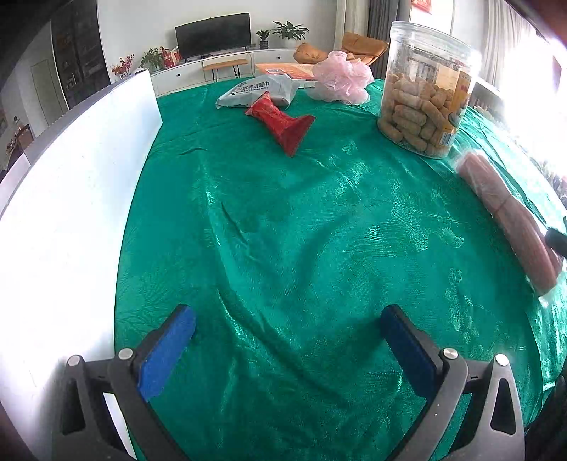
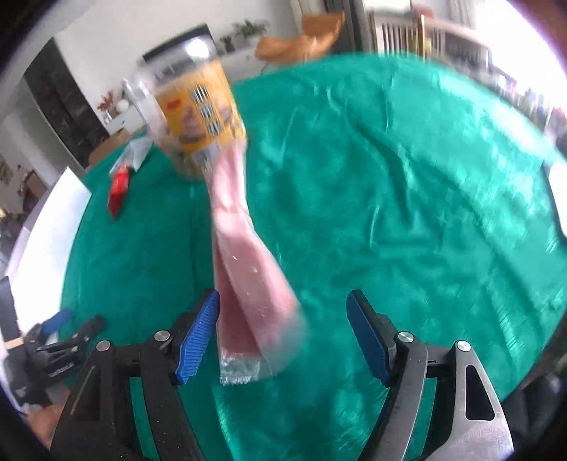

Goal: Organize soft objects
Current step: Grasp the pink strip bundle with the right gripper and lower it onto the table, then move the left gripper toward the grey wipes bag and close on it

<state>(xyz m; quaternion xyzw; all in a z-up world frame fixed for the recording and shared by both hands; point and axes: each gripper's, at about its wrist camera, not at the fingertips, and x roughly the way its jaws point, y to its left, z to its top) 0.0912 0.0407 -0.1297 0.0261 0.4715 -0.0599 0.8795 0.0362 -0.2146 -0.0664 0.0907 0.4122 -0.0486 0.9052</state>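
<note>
Living room setup, TV and plants at the back, and a round table under a shiny green cloth with a white board along the left edge. The right gripper is spread wide around the near end of the pink pack, a long soft roll in clear wrap; its left pad sits just beside the pack, the right pad is well apart. I'd centre it first, then squeeze on the pink body, not the crinkly plastic tail, which would probably slip. Its far end reaches the jar, so lift it away gently. The left gripper is open over bare cloth, holding nothing. The red pouch, wipes and pink pouf sit at the far side.
</note>
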